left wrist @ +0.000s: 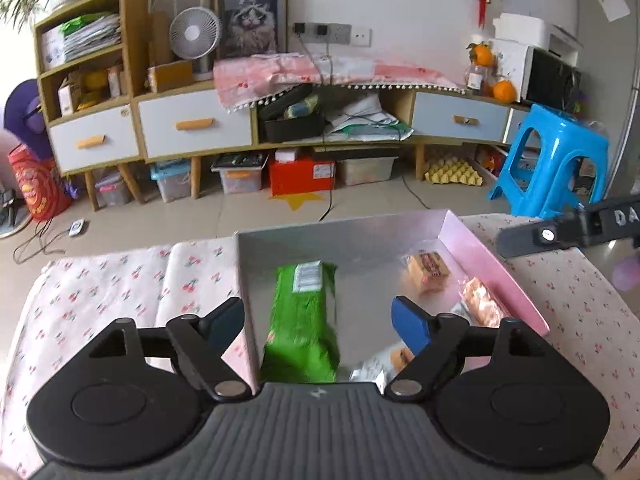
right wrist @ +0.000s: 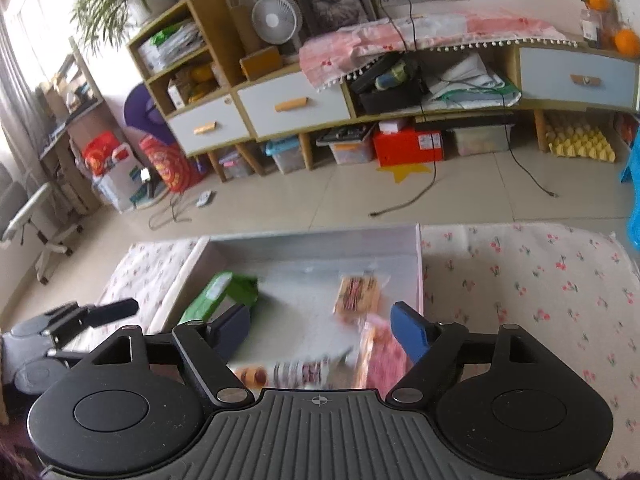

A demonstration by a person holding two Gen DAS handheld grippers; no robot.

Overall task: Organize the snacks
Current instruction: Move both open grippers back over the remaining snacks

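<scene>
- A living room is showing behind the work area: a long wooden sideboard (left wrist: pixel 192 120) with white drawers, a desk fan (left wrist: pixel 195 36), a framed cat picture (left wrist: pixel 252 20), a blue plastic stool (left wrist: pixel 548 160) and a yellow egg tray (left wrist: pixel 454 171) on the tiled floor.
- A cherry-print cloth (left wrist: pixel 120 280) is covering the near surface, and a shallow pink box (left wrist: pixel 492 264) with a silvery inside is sitting on it.
- The left gripper (left wrist: pixel 318 326) is hovering with its fingers spread wide, gripping nothing; its left finger is hanging outside the box's left wall, its right finger over the box interior.
- A green snack packet (left wrist: pixel 302 316) is lying lengthwise on the box floor, directly between those two fingers.
- An orange-wrapped snack (left wrist: pixel 428 270) is lying beyond the right finger, and a pinkish wrapped snack (left wrist: pixel 480 300) is resting just right of it along the box wall.
- The right gripper (right wrist: pixel 320 332) is likewise hanging open and empty above the box's near edge.
- Between its fingers, blurred wrapped snacks (right wrist: pixel 304 370) are lying; the green packet is sitting just past its left fingertip.
</scene>
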